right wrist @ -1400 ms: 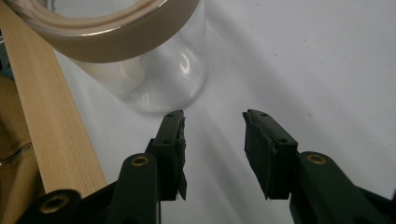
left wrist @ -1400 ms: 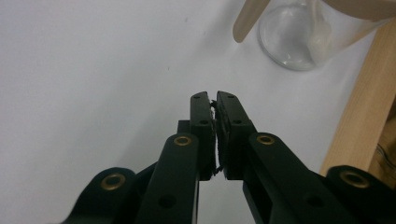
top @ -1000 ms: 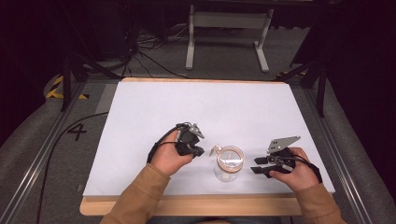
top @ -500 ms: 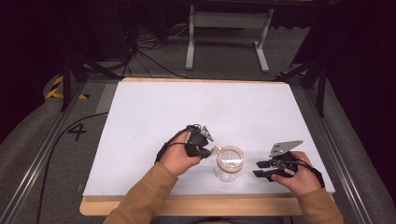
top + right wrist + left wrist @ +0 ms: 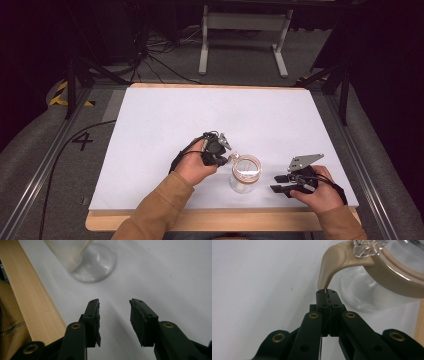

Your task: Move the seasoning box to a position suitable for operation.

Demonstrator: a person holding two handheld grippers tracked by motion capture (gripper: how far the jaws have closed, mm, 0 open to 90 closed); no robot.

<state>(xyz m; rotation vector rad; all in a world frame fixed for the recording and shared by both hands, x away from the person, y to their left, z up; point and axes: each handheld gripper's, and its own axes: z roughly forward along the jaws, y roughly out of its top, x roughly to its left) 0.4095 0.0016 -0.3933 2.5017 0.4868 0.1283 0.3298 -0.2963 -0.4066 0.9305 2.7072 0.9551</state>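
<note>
White table [image 5: 165, 130] spreads out, a wooden strip along its near edge, and close to that near edge, a little right of the middle, stands the clear glass jar [image 5: 244, 175] with its tan lid ring. To its right, well apart from it, the right gripper [image 5: 278, 183] lies low with its jaws standing wide and nothing between them. The left gripper [image 5: 226, 159] sits at the jar's left rim, jaws pressed together, nipping the tip of the lid's tan tab [image 5: 329, 265].
</note>
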